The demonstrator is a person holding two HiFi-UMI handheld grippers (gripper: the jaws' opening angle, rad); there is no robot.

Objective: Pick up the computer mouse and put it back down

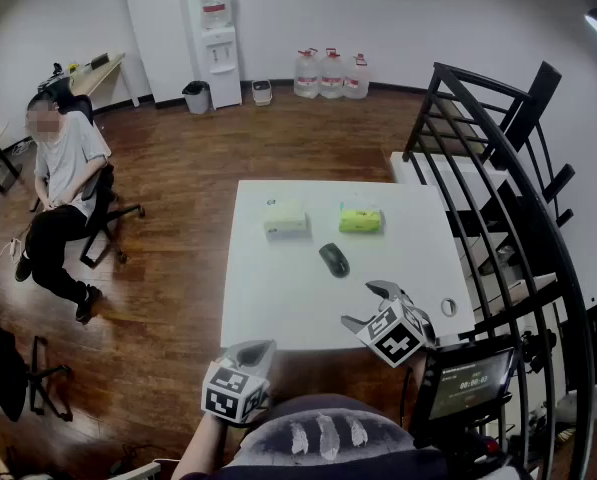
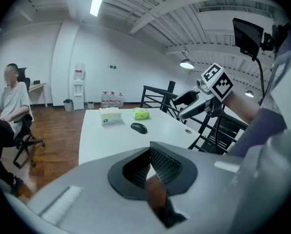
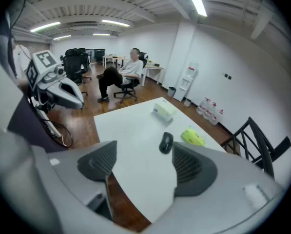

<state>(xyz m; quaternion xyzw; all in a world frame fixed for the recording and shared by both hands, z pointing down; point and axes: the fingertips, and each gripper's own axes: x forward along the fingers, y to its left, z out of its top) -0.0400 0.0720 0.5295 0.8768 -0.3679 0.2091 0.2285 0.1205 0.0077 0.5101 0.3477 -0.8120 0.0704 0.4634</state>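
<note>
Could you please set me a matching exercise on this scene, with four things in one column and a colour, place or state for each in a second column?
Column one:
1. computer mouse
2. box
3. packet
4. right gripper

Column two:
A. green, on the far side of the table, right of the box in the head view
B. jaws apart, nothing gripped
C. black, near the table's middle
D. white, on the far side of the table

Pairs: 1-C; 2-D; 3-A; 4-B
</note>
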